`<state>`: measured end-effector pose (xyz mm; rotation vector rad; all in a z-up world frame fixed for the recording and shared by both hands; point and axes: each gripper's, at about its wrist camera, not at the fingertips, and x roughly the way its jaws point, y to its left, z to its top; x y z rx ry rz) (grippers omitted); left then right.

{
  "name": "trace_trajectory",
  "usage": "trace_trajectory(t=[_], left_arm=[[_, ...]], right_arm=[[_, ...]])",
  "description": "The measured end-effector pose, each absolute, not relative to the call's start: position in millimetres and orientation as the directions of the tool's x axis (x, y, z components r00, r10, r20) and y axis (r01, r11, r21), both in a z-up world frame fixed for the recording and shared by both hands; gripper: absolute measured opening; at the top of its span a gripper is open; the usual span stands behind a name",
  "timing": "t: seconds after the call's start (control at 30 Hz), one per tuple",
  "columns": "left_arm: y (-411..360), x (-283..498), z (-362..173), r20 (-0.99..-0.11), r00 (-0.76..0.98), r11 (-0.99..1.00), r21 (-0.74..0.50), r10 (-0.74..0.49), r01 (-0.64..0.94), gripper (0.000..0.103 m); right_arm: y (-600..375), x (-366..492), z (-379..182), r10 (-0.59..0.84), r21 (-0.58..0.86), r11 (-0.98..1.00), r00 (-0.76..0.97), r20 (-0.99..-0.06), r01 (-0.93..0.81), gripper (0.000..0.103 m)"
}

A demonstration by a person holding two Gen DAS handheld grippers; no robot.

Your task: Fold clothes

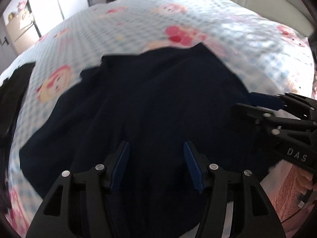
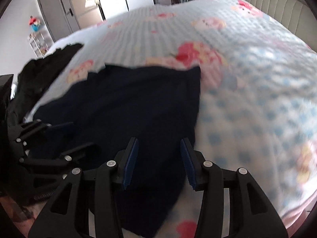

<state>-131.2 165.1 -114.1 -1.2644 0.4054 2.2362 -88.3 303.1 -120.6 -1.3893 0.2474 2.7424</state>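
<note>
A dark navy garment [image 1: 150, 103] lies spread on the bed [image 1: 138, 23], filling the middle and lower part of the left wrist view and the lower left and centre of the right wrist view. Its far edge runs ragged across mid-frame, with a corner standing at centre right in the right wrist view.

The left tongs [image 1: 156, 164] stand open at the bottom of their view, blue pads apart over the cloth, nothing pinched. The right tongs [image 2: 158, 162] are open too, hovering over the garment's right edge where it meets the quilt; no cloth sits between the pads. Each pair shows at the side of the other's view, so they are close together.

A black heap [image 2: 45, 73] waits at the left edge, probably more clothes.

This looks like a pause between folds: nothing is gripped. The next move likely calls for fresh grips on the near edge or corners, then carrying them over to the far edge.
</note>
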Motion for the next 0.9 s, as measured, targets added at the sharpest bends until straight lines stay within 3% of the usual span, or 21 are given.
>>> trace_trajectory(t=[0.2,0.4,0.6,0.7,0.77,0.9], left_arm=[[140,-117,-106,-0.821,-0.425,-0.868,-0.161,0.381,-0.469,0.059],[150,-100,-131,-0.88,-0.412,-0.902,-0.042,0.238,-0.431,0.058],[114,-78,-107,-0.826,-0.445,-0.907,-0.174,0.346,-0.383,0.059],[102,-76,-96,-0.788,-0.481,-0.91,-0.234,0.384,-0.343,0.059],[101,-79,-97,-0.793,-0.477,-0.913,-0.235,0.379,-0.334,0.059],[98,-80,-108,-0.818,-0.47,-0.928,-0.197,0.333,-0.315,0.059]], right_arm=[[314,-59,-119,-0.01,0.181,-0.962,-0.634,-0.774,-0.205,0.045],[293,-58,-140,0.037,0.043,-0.991,-0.555,-0.831,-0.131,0.044],[312,-44,-133,0.023,0.101,-0.977,-0.563,-0.826,-0.188,0.044],[299,-35,-117,-0.004,0.141,-0.976,-0.63,-0.776,-0.168,0.044],[289,-31,-109,-0.034,0.17,-0.976,-0.673,-0.739,-0.137,0.044],[267,-31,-124,-0.013,0.084,-0.993,-0.629,-0.778,-0.084,0.044]])
